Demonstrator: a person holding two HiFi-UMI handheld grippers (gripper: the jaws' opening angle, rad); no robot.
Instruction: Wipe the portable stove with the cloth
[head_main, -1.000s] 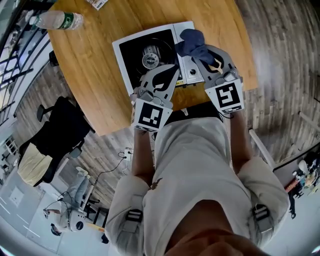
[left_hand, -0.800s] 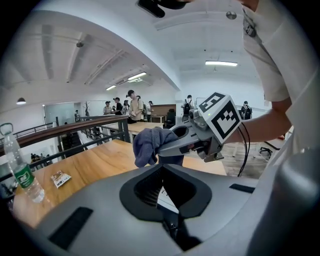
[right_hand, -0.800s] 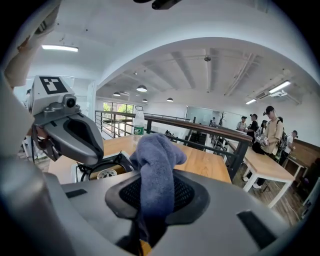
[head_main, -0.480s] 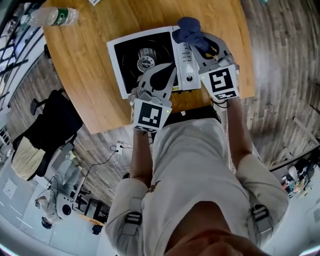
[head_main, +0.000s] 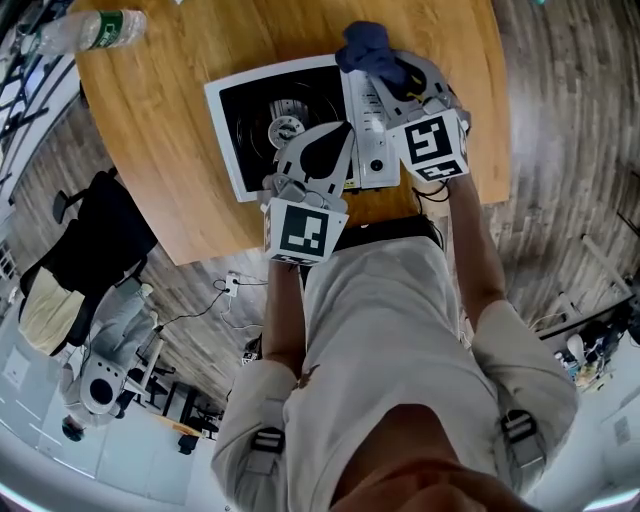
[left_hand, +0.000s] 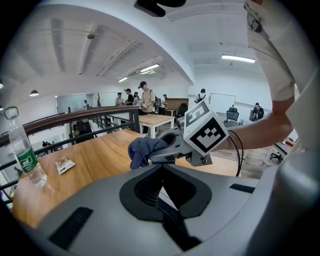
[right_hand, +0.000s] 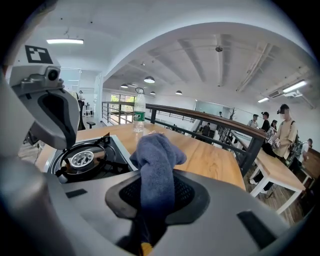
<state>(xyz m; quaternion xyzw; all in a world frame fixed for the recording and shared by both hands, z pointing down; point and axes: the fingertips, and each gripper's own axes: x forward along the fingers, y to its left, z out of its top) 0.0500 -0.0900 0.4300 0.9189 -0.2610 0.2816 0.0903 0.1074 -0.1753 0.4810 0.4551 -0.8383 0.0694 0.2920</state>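
The portable stove (head_main: 232, 150) lies on the wooden table (head_main: 170, 190); it has a white body, a black top and a round burner (head_main: 285, 127). Its control strip (head_main: 372, 140) runs along the right side. My right gripper (head_main: 385, 72) is shut on a dark blue cloth (head_main: 366, 52), which hangs over the stove's far right corner. In the right gripper view the cloth (right_hand: 155, 165) droops from between the jaws, with the burner (right_hand: 82, 160) down to the left. My left gripper (head_main: 340, 135) hovers over the stove's near edge, shut and empty, its jaws meeting (left_hand: 161, 184).
A plastic water bottle (head_main: 85, 30) lies at the table's far left, with a small packet (left_hand: 65, 164) near it. A black chair (head_main: 90, 240) stands on the floor to the left. The table's near edge is just under my hands. People stand at tables far behind.
My right gripper has carried the cloth further out along the stove's right side and lower. The left gripper has crept forward over the stove's near edge.
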